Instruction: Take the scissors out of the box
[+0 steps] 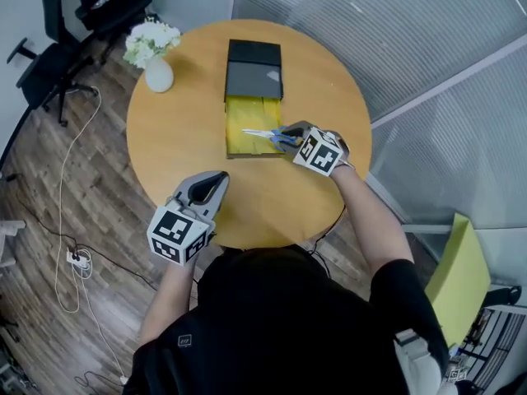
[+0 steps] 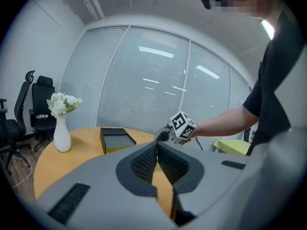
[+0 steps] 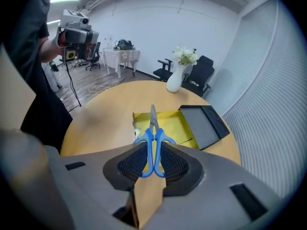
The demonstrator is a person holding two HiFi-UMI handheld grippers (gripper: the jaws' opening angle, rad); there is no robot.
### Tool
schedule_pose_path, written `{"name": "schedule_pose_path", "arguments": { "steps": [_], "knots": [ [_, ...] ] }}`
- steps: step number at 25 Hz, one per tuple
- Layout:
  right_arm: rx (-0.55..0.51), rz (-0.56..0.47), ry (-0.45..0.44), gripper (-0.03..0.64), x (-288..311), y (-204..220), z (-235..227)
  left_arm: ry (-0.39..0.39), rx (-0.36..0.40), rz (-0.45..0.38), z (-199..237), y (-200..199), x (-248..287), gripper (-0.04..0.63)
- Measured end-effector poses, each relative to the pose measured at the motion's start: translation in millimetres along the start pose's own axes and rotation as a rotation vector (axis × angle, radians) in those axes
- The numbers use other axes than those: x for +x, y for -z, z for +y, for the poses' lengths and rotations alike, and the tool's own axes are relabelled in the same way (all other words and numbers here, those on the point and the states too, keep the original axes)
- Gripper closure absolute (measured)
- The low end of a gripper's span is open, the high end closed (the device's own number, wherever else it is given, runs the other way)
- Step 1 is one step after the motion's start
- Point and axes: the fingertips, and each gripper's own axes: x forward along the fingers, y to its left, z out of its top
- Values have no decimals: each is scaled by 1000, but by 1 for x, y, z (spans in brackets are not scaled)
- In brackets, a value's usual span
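Note:
On the round wooden table [image 1: 173, 146] lies an open box [image 1: 244, 112] with a yellow lining, its black lid [image 1: 254, 72] at the far end. My right gripper [image 1: 290, 134] hangs over the box's near right corner, shut on the blue-handled scissors [image 1: 265, 135]. In the right gripper view the handles sit between the pads of the right gripper [image 3: 153, 150], and the scissors [image 3: 152, 121] point their blades out over the box [image 3: 175, 126]. My left gripper [image 1: 216, 181] hovers at the table's near edge, shut and empty; the left gripper [image 2: 156, 150] shows its pads meeting.
A white vase of flowers [image 1: 158, 74] stands at the table's far left. Black office chairs [image 1: 78, 11] and a floor cable [image 1: 70, 171] lie left of the table. Glass partitions with blinds [image 1: 428, 48] close off the right, with a yellow-green chair [image 1: 457, 278] beside them.

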Motion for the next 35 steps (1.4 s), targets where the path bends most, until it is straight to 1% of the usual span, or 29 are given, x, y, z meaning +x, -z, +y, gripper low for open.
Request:
{"name": "schedule_pose_path", "arguments": {
  "steps": [3, 5, 9, 13, 15, 18, 21, 23, 25, 29, 35],
  "knots": [
    [64, -77, 39, 517, -27, 0, -7, 8, 34, -18, -7, -19, 7, 581],
    [126, -159, 60, 517, -50, -4, -13, -2, 58, -26, -12, -31, 12, 581],
    [301, -397, 78, 517, -108, -14, -19, -32, 86, -36, -21, -51, 23, 581],
    [448, -646, 45, 517, -161, -18, -19, -57, 111, -36, -29, -65, 36, 581],
    [486, -749, 43, 517, -185, -18, -14, -60, 114, -40, -37, -71, 41, 581],
    [513, -890, 73, 517, -222, -19, -8, -40, 88, -69, -53, -81, 46, 581],
    [564, -1030, 94, 517, -256, -21, -2, -28, 80, -92, -68, -92, 47, 581],
    [581, -1082, 118, 517, -273, -21, 0, -29, 79, -106, -74, -100, 47, 581],
    [577, -1113, 152, 517, -285, -21, -1, -35, 87, -121, -74, -108, 46, 581],
    [559, -1153, 209, 518, -304, -20, -1, -57, 137, -126, -72, -118, 42, 581],
    [573, -1164, 239, 518, -316, -16, 0, -76, 170, -138, -74, -129, 38, 581]
  ]
}}
